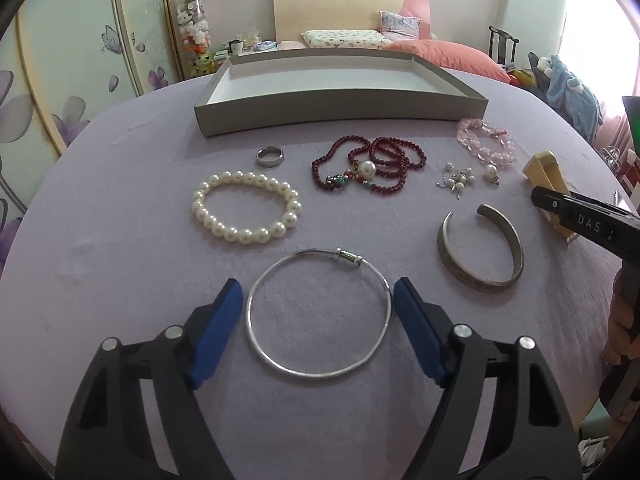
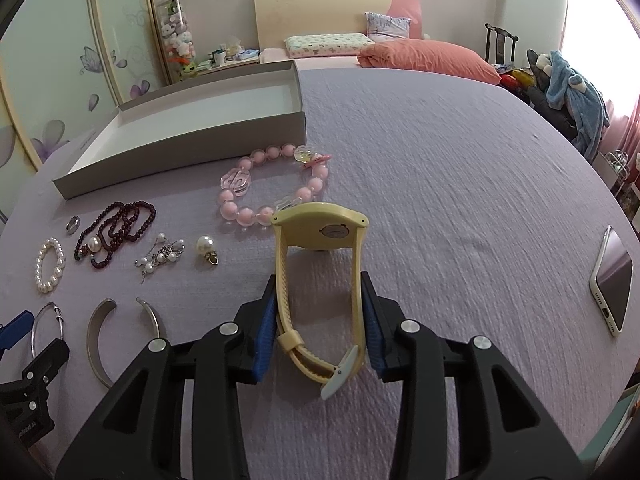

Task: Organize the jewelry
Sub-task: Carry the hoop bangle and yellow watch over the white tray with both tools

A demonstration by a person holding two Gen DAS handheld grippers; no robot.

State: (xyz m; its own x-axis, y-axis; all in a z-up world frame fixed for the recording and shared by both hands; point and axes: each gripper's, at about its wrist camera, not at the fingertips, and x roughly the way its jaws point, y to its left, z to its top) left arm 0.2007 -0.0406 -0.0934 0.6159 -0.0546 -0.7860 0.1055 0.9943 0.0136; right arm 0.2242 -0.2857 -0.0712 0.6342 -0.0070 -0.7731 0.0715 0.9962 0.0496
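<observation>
the left gripper (image 1: 318,308) straddles the thin silver bangle (image 1: 318,316), which lies flat on the lavender bed cover (image 1: 120,240). its blue pads sit just outside the ring on either side and look short of contact, so the gripper is released; this placement suits a squeeze across the ring's width. the right gripper (image 2: 320,332) is clenched on the yellow watch (image 2: 320,240), pads pressing the strap's two sides, so the loop stands upright with its case away from the camera. the grey tray (image 1: 340,110), the likely destination, lies beyond the jewelry, holding nothing visible. the pearl bracelet (image 1: 246,208), red bead necklace (image 1: 368,166) and silver cuff (image 1: 482,250) lie apart, each reachable separately.
</observation>
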